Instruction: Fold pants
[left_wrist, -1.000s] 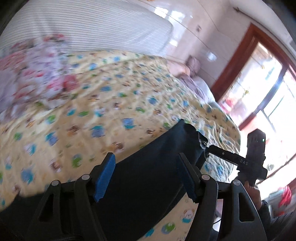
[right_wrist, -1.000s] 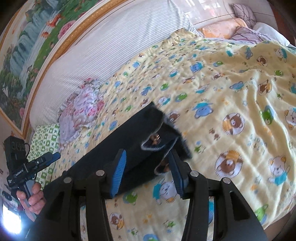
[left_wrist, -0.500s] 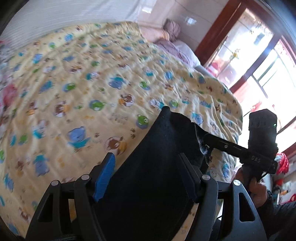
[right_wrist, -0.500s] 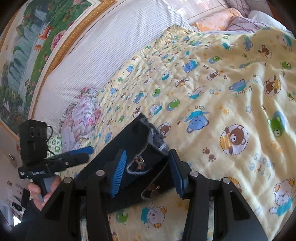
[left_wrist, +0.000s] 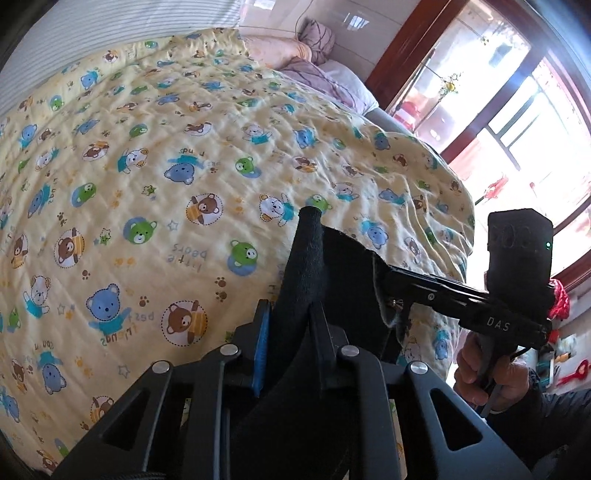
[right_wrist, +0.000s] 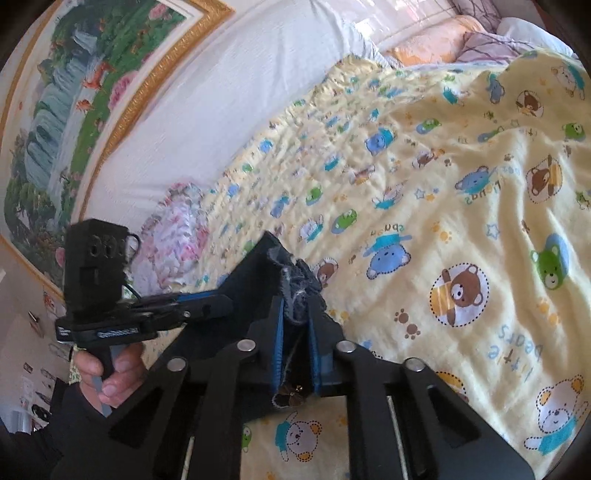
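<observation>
Gripping on both sides: each tool has just been closing and now pinches cloth.

Left gripper (left_wrist: 286, 332): jaws drawn nearly together on a raised fold of the dark pants (left_wrist: 314, 266); fabric fills the narrow gap and stands up in a ridge above the fingertips (left_wrist: 263, 321). More of the cloth drapes back under the gripper body.

Right gripper (right_wrist: 295, 314): jaws pressed in on the bunched, frayed edge of the pants (right_wrist: 255, 266), the end with a small metal button showing low between the blue pads (right_wrist: 279, 332).

Pants lie on the yellow bear-print quilt (left_wrist: 147, 184), near its front edge, stretched between the two tools.

From the left wrist view, the right gripper reaches the pants from beside the window (left_wrist: 517, 110), a hand (left_wrist: 476, 373) on its grip. From the right wrist view, the left gripper comes in from the side of the framed painting (right_wrist: 74, 110), its holding hand (right_wrist: 107, 369) below.

Floral bundle (right_wrist: 177, 236) sits on the quilt beyond the pants, apart from them.
</observation>
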